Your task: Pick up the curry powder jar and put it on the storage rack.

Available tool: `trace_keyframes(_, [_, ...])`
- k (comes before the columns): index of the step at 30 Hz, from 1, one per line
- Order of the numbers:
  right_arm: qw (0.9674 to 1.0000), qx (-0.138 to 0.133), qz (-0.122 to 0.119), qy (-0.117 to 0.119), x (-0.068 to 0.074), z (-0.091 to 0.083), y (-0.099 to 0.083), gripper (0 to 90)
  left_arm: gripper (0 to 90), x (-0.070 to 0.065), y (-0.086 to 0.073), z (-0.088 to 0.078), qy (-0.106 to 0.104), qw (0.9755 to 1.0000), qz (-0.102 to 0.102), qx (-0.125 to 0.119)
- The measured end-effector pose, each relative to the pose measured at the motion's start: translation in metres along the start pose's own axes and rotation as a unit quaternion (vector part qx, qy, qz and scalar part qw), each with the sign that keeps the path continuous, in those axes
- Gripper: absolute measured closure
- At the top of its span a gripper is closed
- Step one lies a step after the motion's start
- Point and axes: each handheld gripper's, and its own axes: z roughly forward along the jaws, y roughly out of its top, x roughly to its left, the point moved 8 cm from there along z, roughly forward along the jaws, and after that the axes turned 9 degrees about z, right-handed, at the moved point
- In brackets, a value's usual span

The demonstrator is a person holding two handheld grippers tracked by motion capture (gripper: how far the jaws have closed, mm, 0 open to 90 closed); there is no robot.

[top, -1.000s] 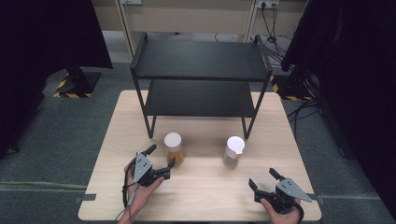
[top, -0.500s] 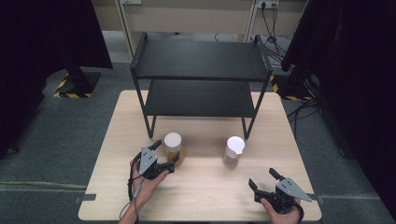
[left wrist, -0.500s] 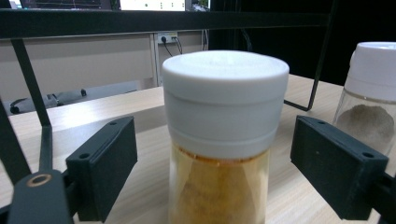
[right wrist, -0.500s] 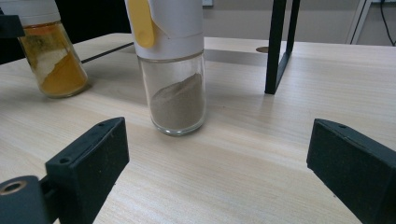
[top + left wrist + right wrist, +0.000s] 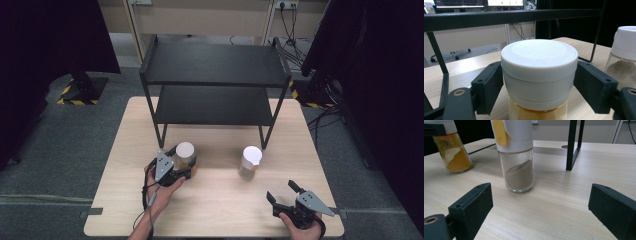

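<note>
White-lidded jar of yellow spice [image 5: 184, 156], lower left of centre in the high view: left gripper [image 5: 179, 164] moved in, jaws just closed onto its lid, lift possible; right gripper [image 5: 284, 193] idle, jaws apart.

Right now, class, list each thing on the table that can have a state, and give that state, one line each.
Yellow-spice jar: upright, capped, left gripper jaws at its cap, just closing.
Brown-powder jar: upright, capped, free.
Right gripper: open, empty.
Rack: both shelves bare.
</note>
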Motion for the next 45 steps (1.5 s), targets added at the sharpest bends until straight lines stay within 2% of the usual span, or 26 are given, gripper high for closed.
trace_keyframes(8, [1.0, 0.001, 0.001, 0.001, 0.0, 0.0, 0.0, 5.8, 32.8, -0.001, 0.0, 0.0, 0.005, 1.0, -0.001, -0.005])
trace_keyframes(24, [1.0, -0.001, 0.006, 0.003, -0.002, -0.001, 0.0, 5.8, 33.5, -0.002, 0.005, -0.001, 0.007, 1.0, -0.002, 0.0])
trace_keyframes(31, [1.0, -0.002, 0.006, 0.002, -0.002, -0.001, 0.0, 5.8, 33.5, -0.003, 0.021, -0.01, 0.015, 0.9997, -0.007, -0.02])
trace_keyframes(37, [1.0, -0.001, 0.006, 0.001, -0.001, 0.0, 0.0, 5.8, 33.5, -0.001, 0.042, -0.017, 0.019, 0.9987, -0.006, -0.048])
trace_keyframes(40, [1.0, -0.002, 0.007, 0.001, -0.002, -0.001, 0.0, 5.8, 33.6, 0.003, 0.052, -0.019, 0.019, 0.9979, -0.015, -0.061])
trace_keyframes(45, [1.0, -0.001, 0.009, 0.001, -0.002, -0.001, 0.0, 5.8, 33.6, 0.009, 0.072, -0.022, 0.028, 0.9964, -0.007, -0.079])
